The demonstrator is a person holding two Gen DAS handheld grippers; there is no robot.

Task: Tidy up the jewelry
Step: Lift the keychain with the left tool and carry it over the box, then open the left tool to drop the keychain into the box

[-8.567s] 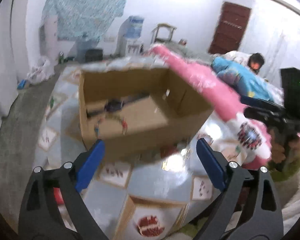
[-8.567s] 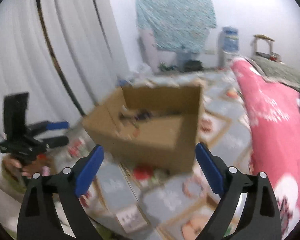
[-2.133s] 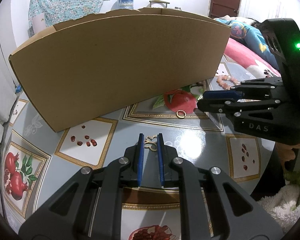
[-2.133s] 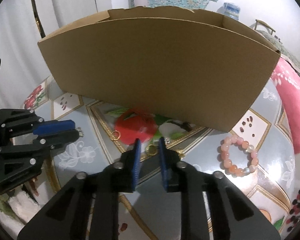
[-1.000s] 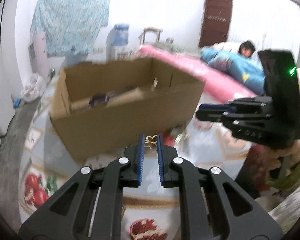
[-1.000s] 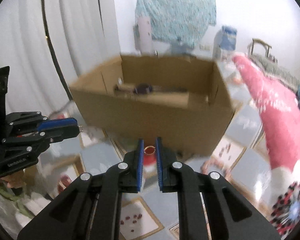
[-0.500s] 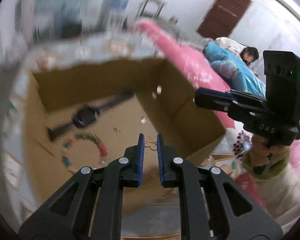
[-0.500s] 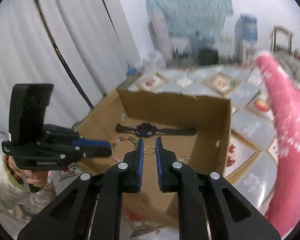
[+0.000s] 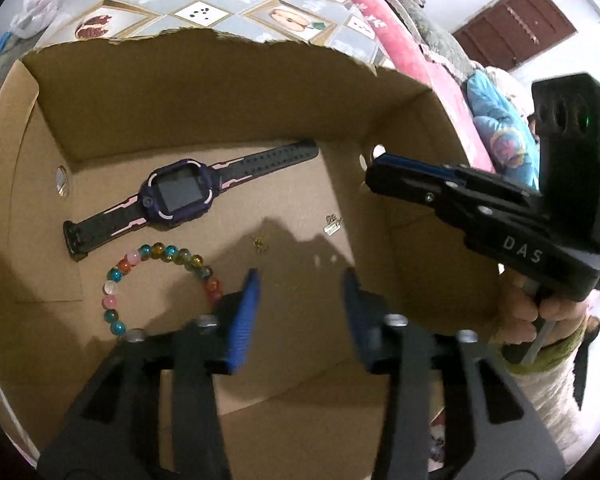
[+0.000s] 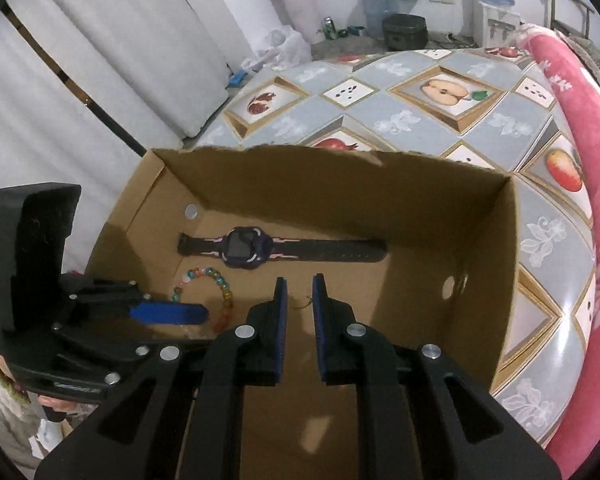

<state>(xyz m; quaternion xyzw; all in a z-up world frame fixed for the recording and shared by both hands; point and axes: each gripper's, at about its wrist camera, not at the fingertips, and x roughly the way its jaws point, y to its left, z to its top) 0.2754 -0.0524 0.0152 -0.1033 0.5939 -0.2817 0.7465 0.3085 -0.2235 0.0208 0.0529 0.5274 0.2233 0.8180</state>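
Observation:
Both grippers hang over an open cardboard box (image 9: 220, 92) (image 10: 340, 184). On its floor lie a purple watch (image 9: 178, 196) (image 10: 246, 254), a multicoloured bead bracelet (image 9: 156, 276) (image 10: 220, 292), a small gold piece (image 9: 259, 243) and a small silver piece (image 9: 333, 225). My left gripper (image 9: 300, 292) is open and empty above the box floor. My right gripper (image 10: 299, 300) has its jaws slightly apart; a thin gold ring (image 10: 300, 304) shows in the gap, and I cannot tell whether it is held.
The box stands on a table (image 10: 400, 120) with a fruit-patterned cloth. A pink blanket (image 10: 580, 120) lies along the right. White curtains hang at the left. Each gripper shows in the other's view, the right one (image 9: 460, 196) and the left one (image 10: 168, 314).
My left gripper has opened and its small gold piece is gone from between the fingers. My right gripper's jaws have parted a little. Both have moved lower over the box.

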